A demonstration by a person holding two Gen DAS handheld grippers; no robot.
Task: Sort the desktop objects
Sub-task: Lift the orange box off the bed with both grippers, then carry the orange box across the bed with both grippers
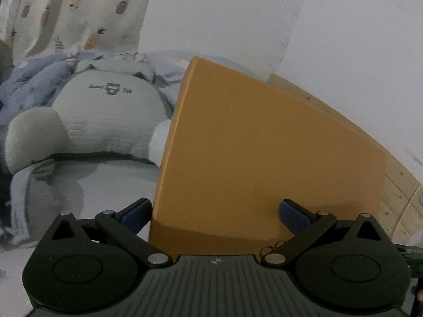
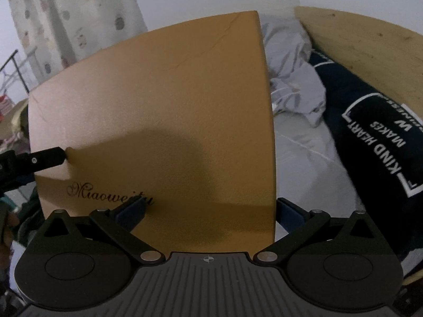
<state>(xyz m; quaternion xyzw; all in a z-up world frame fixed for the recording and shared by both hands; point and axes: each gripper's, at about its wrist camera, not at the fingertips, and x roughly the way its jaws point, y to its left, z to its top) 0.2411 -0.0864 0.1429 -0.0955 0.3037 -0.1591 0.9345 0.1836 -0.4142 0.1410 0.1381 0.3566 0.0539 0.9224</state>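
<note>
A flat mustard-yellow box (image 1: pixel 264 145) fills the middle of the left wrist view. My left gripper (image 1: pixel 216 214) has its jaws wide apart, with the box's near left corner between them. The same box (image 2: pixel 164 121), with the script "Miaoweitu" on its lid, fills the right wrist view. My right gripper (image 2: pixel 211 211) is also wide open around the box's near right corner, its right finger (image 2: pixel 290 212) past the box's right edge. The left gripper's black finger (image 2: pixel 45 158) touches the box's left edge. Whether either gripper presses on the box is unclear.
A bed lies behind: a grey plush pillow (image 1: pixel 100 121) and blue duvet (image 1: pixel 39 79) at left, a navy printed pillow (image 2: pixel 370 145) and grey bedding (image 2: pixel 290 84) at right. A wooden headboard (image 2: pixel 357 45) and white wall (image 1: pixel 343 39) stand beyond. A patterned curtain (image 2: pixel 74 18) hangs at left.
</note>
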